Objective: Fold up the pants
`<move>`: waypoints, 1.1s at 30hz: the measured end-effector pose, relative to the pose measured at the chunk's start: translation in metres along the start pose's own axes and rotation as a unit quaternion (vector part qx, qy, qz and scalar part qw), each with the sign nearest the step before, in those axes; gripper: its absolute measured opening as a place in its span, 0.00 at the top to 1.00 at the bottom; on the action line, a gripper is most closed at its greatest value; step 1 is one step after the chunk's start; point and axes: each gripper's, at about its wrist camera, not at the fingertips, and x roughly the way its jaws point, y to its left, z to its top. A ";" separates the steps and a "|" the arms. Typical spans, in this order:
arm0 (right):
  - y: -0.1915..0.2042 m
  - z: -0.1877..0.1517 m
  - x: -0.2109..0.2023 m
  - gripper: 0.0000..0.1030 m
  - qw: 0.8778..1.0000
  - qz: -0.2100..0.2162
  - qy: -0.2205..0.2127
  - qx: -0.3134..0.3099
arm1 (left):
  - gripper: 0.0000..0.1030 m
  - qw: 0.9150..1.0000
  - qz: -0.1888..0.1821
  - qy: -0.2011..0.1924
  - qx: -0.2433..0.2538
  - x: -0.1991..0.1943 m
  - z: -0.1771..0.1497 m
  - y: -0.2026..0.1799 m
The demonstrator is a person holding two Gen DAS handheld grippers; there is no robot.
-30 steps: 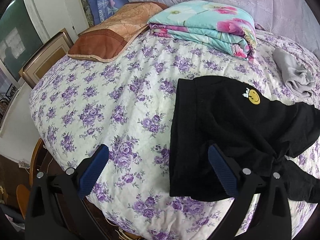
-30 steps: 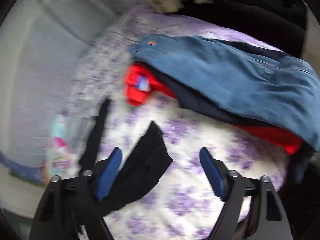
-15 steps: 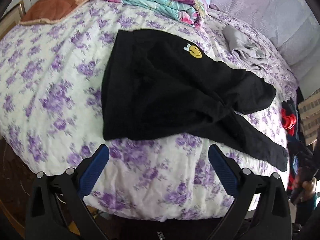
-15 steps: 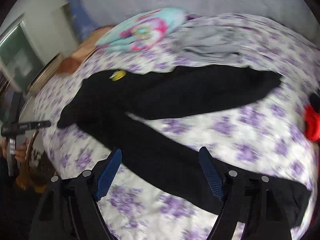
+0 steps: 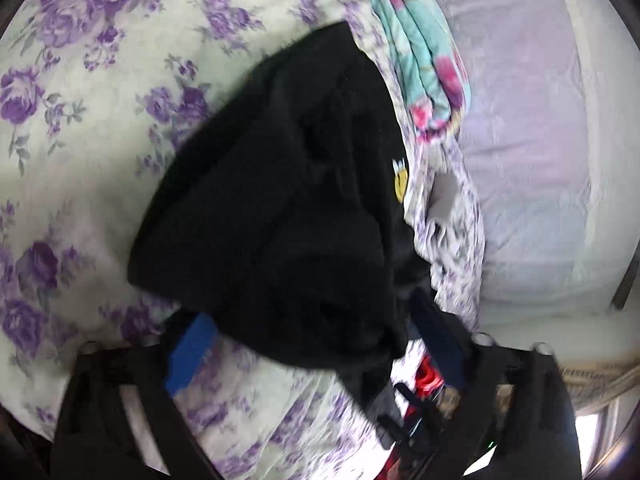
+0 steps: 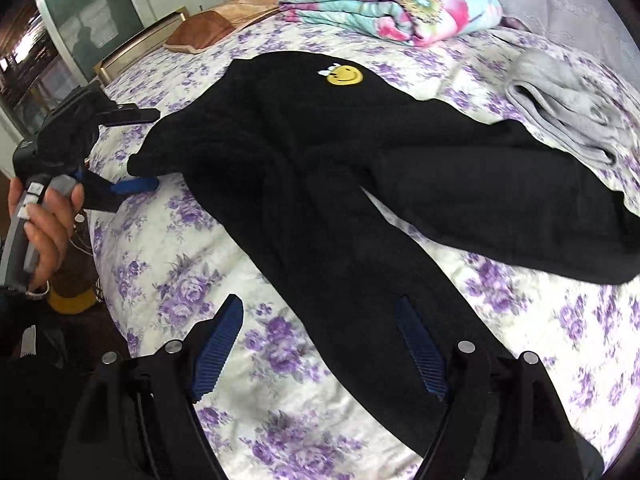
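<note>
Black pants (image 6: 320,168) with a yellow smiley patch (image 6: 344,75) lie spread on the floral bed, legs apart toward the right. My left gripper (image 5: 312,344) is open with its jaws on either side of the waist corner of the pants (image 5: 280,208); it also shows in the right wrist view (image 6: 132,148) at that corner, one finger above and one below the cloth. My right gripper (image 6: 320,348) is open and hovers over the near pant leg, its right finger over the black cloth.
A folded floral blanket (image 6: 396,8) and a brown pillow (image 6: 208,30) lie at the head of the bed. A grey garment (image 6: 560,104) lies at the right beside the far pant leg. The bed edge (image 6: 104,240) drops off at the left.
My left gripper has swung in close to the waist corner of the pants, which now sits between its fingers. My right gripper has moved nearer over the near leg.
</note>
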 end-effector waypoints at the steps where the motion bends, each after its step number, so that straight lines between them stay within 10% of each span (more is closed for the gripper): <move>1: -0.003 -0.003 -0.001 0.22 1.000 -0.005 0.002 0.003 | 0.64 1.000 0.015 0.006 0.000 0.005 0.003 -0.001; 2: -0.006 -0.008 -0.003 0.22 1.000 -0.010 0.004 0.007 | 0.87 0.999 0.031 0.016 0.001 0.007 0.005 -0.002; 10: -0.048 -0.040 -0.027 0.22 0.995 0.005 -0.010 0.097 | 0.92 0.994 0.030 -0.056 0.089 -0.078 0.016 -0.052; 17: -0.092 -0.083 -0.054 0.17 0.984 -0.001 -0.010 0.175 | 0.91 0.979 0.168 -0.052 0.106 -0.129 0.044 -0.013; 20: -0.106 -0.115 -0.043 0.17 0.974 0.010 0.033 0.226 | 0.85 0.955 0.263 0.018 0.138 -0.094 0.047 0.010; 27: -0.137 -0.177 -0.084 0.17 0.967 -0.016 0.049 0.249 | 0.40 0.852 0.406 0.042 0.328 -0.089 0.030 -0.032; 30: -0.181 -0.216 -0.134 0.17 0.940 -0.075 -0.013 0.334 | 0.37 0.822 0.448 0.024 0.351 -0.107 0.029 -0.048; 33: -0.220 -0.267 -0.161 0.17 0.902 -0.106 -0.034 0.417 | 0.34 0.810 0.454 0.018 0.371 -0.121 0.022 -0.067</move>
